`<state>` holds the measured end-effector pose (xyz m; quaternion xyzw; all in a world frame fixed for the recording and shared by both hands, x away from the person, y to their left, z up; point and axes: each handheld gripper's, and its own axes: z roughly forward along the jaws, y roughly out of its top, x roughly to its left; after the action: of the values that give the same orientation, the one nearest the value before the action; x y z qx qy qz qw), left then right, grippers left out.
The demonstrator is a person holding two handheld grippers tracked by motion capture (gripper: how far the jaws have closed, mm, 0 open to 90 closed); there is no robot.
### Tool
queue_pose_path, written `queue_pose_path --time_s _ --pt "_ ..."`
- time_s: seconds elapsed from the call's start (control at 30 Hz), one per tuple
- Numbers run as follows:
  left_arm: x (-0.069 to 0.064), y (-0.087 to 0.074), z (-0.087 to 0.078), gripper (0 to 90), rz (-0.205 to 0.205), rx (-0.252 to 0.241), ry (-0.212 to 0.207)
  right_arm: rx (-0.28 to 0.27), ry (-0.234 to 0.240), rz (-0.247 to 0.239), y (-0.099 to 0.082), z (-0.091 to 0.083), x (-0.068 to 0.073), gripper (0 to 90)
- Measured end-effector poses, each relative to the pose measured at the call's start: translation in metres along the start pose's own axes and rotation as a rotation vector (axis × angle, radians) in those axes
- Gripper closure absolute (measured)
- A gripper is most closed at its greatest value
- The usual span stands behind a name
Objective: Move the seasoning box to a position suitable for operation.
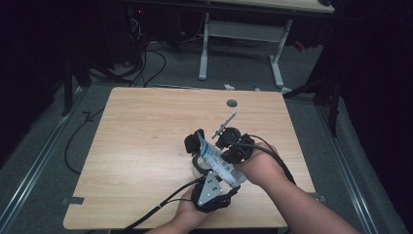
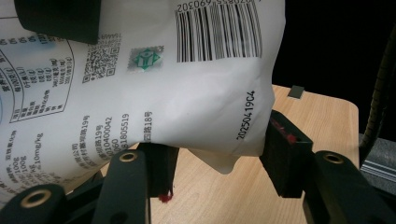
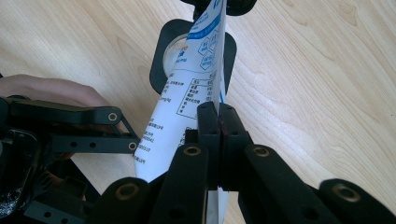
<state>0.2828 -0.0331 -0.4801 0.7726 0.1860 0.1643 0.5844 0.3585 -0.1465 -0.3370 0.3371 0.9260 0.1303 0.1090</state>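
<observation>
We are holding a white bag [image 1: 217, 163] above the worktop [image 1: 141, 146], low in the middle. Our right hand-held gripper [image 3: 218, 122] is pinching its edge tight. Our left hand-held gripper [image 2: 219, 158] is squeezing its bottom.

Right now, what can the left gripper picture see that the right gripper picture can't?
Left gripper view alone: the barcode and the date code printed on the white bag, whose bottom corner sits between the left gripper jaws. Right gripper view alone: the right gripper pinched shut on the bag's thin edge, and a black ring behind the bag on the table. Both share the bag and the wooden table.
</observation>
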Motion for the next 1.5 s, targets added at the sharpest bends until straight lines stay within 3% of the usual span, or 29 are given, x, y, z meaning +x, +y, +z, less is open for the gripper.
queue_pose_path --time_s 1.5 --pt "-0.0016 -0.0033 0.0001 50.2 -0.014 -0.017 0.004 0.008 0.003 -0.012 0.0032 0.001 0.0 90.0"
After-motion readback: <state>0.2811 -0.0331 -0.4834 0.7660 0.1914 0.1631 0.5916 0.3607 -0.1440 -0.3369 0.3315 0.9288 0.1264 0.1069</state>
